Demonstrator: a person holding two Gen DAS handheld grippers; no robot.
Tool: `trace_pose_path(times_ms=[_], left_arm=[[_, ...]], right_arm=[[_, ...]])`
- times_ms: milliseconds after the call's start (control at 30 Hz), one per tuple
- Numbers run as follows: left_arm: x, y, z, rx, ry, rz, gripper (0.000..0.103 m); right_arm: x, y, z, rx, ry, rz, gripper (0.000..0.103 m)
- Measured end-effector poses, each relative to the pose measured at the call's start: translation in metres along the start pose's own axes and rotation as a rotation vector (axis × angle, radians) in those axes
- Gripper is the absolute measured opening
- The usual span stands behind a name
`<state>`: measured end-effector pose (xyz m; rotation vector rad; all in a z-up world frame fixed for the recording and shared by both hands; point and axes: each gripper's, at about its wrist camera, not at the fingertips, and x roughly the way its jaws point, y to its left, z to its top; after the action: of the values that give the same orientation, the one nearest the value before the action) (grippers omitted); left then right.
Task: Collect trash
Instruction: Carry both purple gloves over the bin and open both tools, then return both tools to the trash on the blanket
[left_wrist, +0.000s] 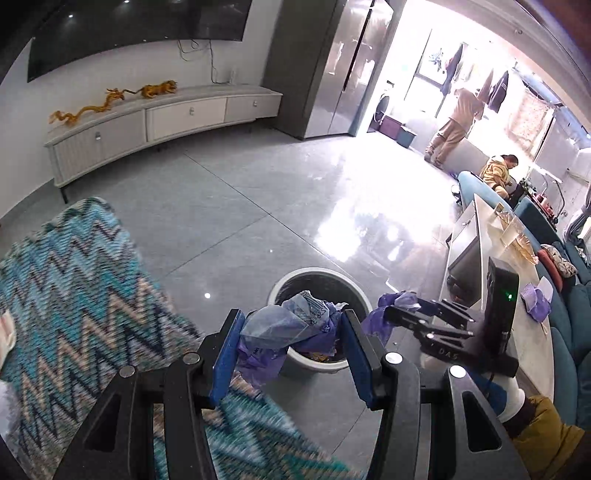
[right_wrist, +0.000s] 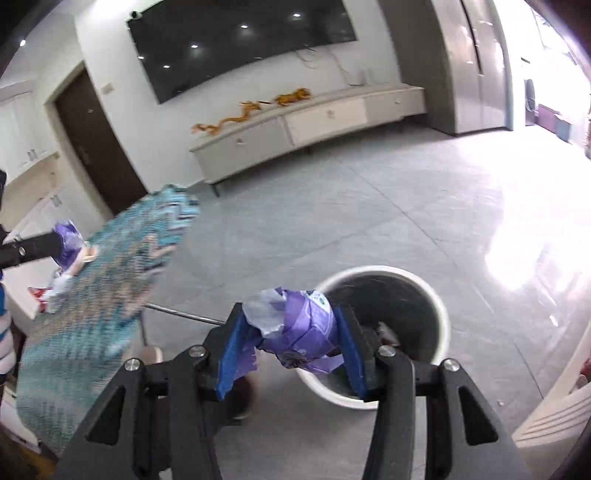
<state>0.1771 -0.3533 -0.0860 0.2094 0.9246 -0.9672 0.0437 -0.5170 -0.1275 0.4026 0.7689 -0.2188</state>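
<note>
My left gripper (left_wrist: 291, 318) is shut on a crumpled purple and clear plastic wrapper (left_wrist: 291, 326), just over the near rim of a white trash bin (left_wrist: 280, 286) with a dark liner. My right gripper (right_wrist: 291, 314) is shut on a second crumpled purple wrapper (right_wrist: 306, 325), at the left edge of the same bin (right_wrist: 369, 270). The left wrist view shows the right gripper (left_wrist: 397, 314) coming in from the right beside the bin. At the far left of the right wrist view, the left gripper (right_wrist: 55, 242) shows with its purple wrapper (right_wrist: 66, 240).
A teal zigzag-patterned surface (left_wrist: 74, 295) lies left of the bin. A white table (left_wrist: 517, 280) with another purple wrapper (left_wrist: 537, 301) and a teal sofa (left_wrist: 569, 325) are on the right. A low TV cabinet (right_wrist: 314, 125) lines the far wall. Two persons (left_wrist: 458, 122) are at the bright back.
</note>
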Motion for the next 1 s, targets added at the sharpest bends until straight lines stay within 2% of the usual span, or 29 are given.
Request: trace_pose_path(times_ms=[133, 367, 467, 533, 633, 767, 900, 1000], left_arm=[[0.067, -0.027, 0.026, -0.007, 0.058, -0.019, 0.051], [0.148, -0.038, 0.036, -0.054, 0.141, -0.002, 0.052], [0.171, -0.038, 0.033, -0.075, 0.166, 0.002, 0.061], [0.18, -0.039, 0.032, -0.079, 0.177, 0.003, 0.067], [0.185, -0.038, 0.03, -0.083, 0.183, 0.005, 0.07], [0.167, -0.034, 0.03, -0.092, 0.156, -0.009, 0.07], [0.133, -0.036, 0.031, -0.074, 0.091, 0.001, 0.07], [0.097, -0.04, 0.026, -0.064, 0.012, 0.024, 0.07]], right_arm=[[0.024, -0.039, 0.001, 0.012, 0.026, -0.071, 0.047], [0.073, -0.079, -0.003, 0.05, 0.075, -0.131, 0.048], [0.091, -0.088, -0.01, 0.064, 0.1, -0.144, 0.049], [0.103, -0.09, -0.014, 0.068, 0.118, -0.159, 0.054], [0.114, -0.097, -0.019, 0.08, 0.133, -0.183, 0.065], [0.112, -0.098, -0.022, 0.091, 0.137, -0.198, 0.065], [0.094, -0.094, -0.02, 0.102, 0.117, -0.19, 0.065], [0.071, -0.087, -0.016, 0.107, 0.082, -0.18, 0.065]])
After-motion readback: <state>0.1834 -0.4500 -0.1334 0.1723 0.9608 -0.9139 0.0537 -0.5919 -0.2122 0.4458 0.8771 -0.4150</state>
